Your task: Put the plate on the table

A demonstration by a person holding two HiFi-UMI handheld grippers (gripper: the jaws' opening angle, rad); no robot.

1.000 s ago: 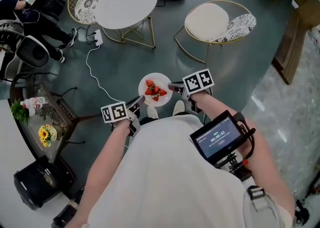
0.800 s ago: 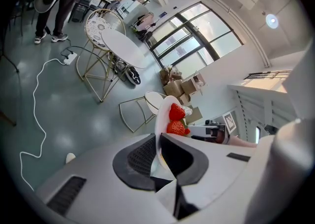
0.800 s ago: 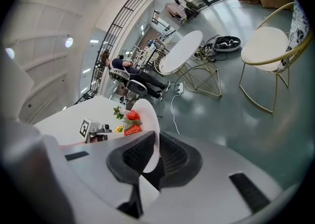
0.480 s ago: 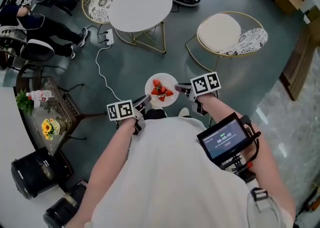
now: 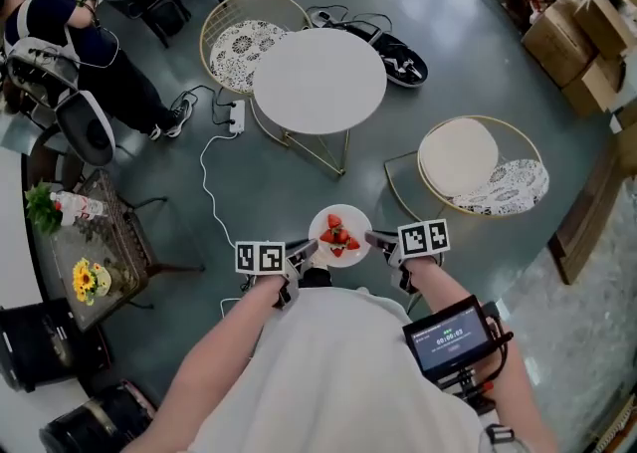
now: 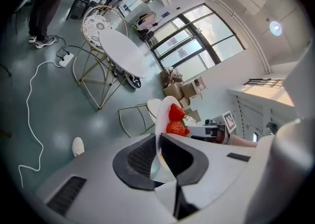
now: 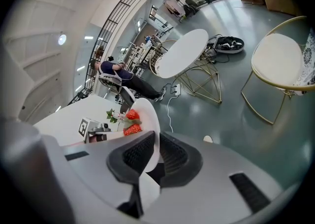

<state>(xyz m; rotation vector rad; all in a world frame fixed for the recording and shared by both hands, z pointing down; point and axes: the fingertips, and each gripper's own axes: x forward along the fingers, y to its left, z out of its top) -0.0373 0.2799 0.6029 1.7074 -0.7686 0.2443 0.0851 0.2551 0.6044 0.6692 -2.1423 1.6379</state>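
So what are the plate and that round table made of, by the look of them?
The plate: smooth plain white with a thin rim, rigid at its edge, so probably ceramic or melamine; I can't tell which. The table: flat matte white top, perhaps painted wood or metal, on thin gold-coloured wire legs, very likely metal.

A white plate (image 5: 343,214) of red strawberries (image 5: 338,238) shows at six o'clock against a dark grey-green floor (image 5: 478,63). At twelve o'clock is a plain white round table (image 5: 318,80), with a gold-framed chair (image 5: 247,43) at eleven and a second gold-framed chair (image 5: 468,162) at three, both with black-and-white patterned cushions. Yellow flowers (image 5: 85,280) show at eight o'clock.
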